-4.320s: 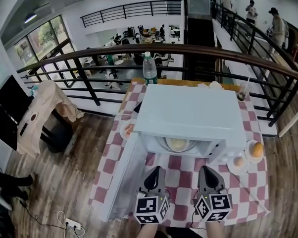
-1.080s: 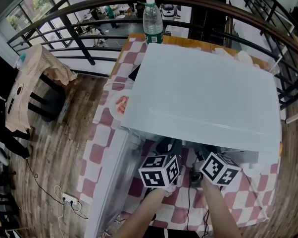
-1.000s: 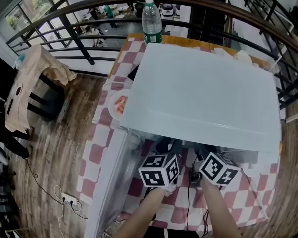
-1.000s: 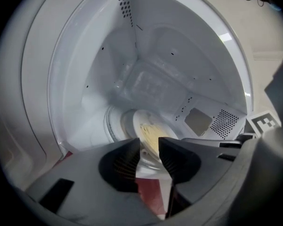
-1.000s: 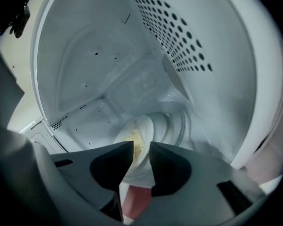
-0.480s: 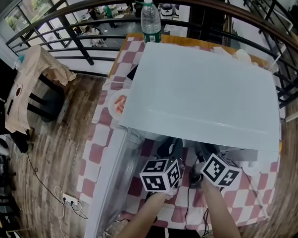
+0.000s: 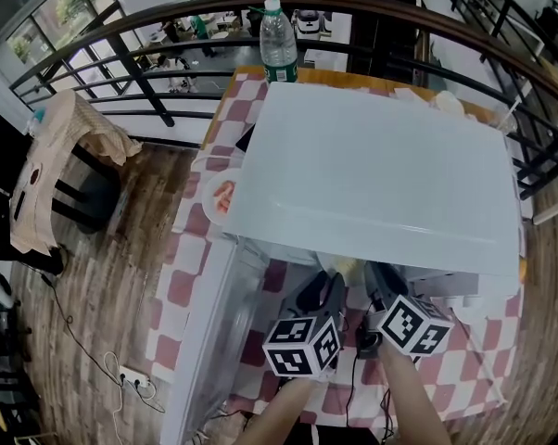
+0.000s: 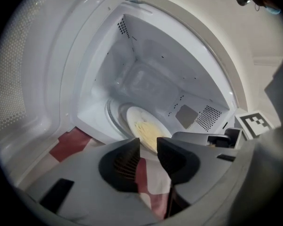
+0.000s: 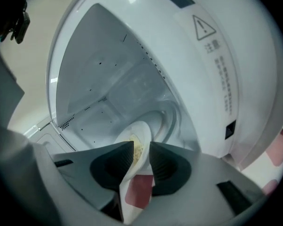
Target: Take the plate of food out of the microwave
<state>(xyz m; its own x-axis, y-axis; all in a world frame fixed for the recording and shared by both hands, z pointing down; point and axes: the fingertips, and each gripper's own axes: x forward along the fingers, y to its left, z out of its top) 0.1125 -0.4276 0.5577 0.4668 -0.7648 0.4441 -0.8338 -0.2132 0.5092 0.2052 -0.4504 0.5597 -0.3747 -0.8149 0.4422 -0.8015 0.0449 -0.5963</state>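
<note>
The white microwave stands with its door swung open to the left. A white plate of pale yellow food sits low in the cavity, and its edge peeks out under the microwave's front lip. My left gripper and right gripper reach in side by side. The jaws of both have just been closing, with the plate's rim between them. In the left gripper view the left gripper pinches the near rim. In the right gripper view the right gripper holds the plate edge-on.
The microwave rests on a red-and-white checked cloth. A water bottle stands behind it, and a small plate of food lies at its left. A glass turntable lies under the plate. A railing runs behind the table.
Since the oldest frame the view has closed in over the microwave and both grippers have gone into the opening. In the last half second both cubes drew back and the plate's edge came into sight.
</note>
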